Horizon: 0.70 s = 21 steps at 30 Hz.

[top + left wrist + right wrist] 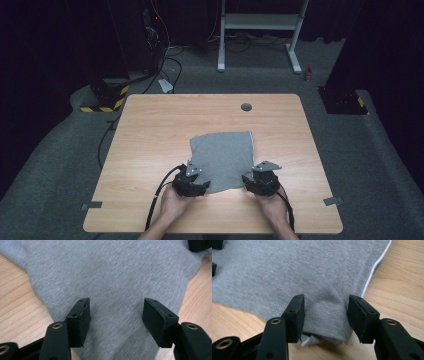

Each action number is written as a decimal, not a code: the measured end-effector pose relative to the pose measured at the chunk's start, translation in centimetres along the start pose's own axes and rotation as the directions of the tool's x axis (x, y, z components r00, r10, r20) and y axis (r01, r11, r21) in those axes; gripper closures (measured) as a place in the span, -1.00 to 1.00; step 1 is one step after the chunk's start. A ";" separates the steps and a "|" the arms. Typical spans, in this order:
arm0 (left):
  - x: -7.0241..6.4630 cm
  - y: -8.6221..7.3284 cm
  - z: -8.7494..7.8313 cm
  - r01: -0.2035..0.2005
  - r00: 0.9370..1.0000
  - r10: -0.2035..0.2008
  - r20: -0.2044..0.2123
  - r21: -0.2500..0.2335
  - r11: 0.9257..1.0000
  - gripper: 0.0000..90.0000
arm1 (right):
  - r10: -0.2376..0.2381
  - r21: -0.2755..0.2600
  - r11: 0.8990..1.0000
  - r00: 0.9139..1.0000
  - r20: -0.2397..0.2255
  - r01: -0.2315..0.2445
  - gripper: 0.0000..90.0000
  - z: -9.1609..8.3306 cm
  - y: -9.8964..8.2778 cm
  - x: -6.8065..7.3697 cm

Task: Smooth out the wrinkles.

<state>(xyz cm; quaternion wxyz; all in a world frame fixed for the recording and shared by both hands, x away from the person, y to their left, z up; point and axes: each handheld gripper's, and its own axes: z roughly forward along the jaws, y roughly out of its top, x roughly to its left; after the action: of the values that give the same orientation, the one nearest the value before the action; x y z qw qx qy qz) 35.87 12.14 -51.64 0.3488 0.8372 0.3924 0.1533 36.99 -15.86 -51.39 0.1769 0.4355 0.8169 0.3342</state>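
A: What's the biggest thing in front of you?

B: I have 1 wooden table (150,150), and on it 1 folded grey cloth (222,160), lying right of centre toward my near edge. Its long axis runs from the near edge away from me, leaning slightly right at the far end. A thin white hem shows along its right side.

A: And the grippers?

B: 2 of them, 1 in each hand, both at the cloth's near edge. My left gripper (192,182) sits at the near left corner, my right gripper (260,181) at the near right corner.

A: How wide is the left one?

B: In the left gripper view its jaws stand well apart over the cloth (110,272), which lies flat between them. The pads don't press it, so I hold nothing there.

A: The right?

B: In the right gripper view the left gripper's jaw tips show at the top left, and the right jaws stand about half open, straddling the folded corner of the cloth (294,270). The fabric sits between the pads with a gap at each side, so it is loose. The layers show at that corner's fold.
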 end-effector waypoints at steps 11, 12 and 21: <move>1.2 0.9 0.8 0.053 0.999 -0.053 0.006 0.002 0.999 -0.10 | -0.024 -0.004 1.000 1.000 -0.009 0.024 0.07 0.7 0.4 -0.3; 1.5 1.4 1.1 0.043 0.999 -0.043 0.003 0.013 0.999 -0.11 | -0.021 0.003 1.000 1.000 -0.007 0.021 0.07 0.9 0.6 -0.4; 3.2 3.1 2.8 0.051 0.999 -0.051 -0.004 0.013 0.999 -0.10 | 0.001 0.016 1.000 1.000 0.012 -0.001 0.07 2.3 2.2 -1.7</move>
<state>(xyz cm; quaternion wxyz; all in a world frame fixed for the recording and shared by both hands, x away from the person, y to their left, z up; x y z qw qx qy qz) 41.11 11.87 -51.50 0.3463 0.8289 0.4154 0.1433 40.61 -15.53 -51.46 0.1784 0.4392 0.8183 0.3250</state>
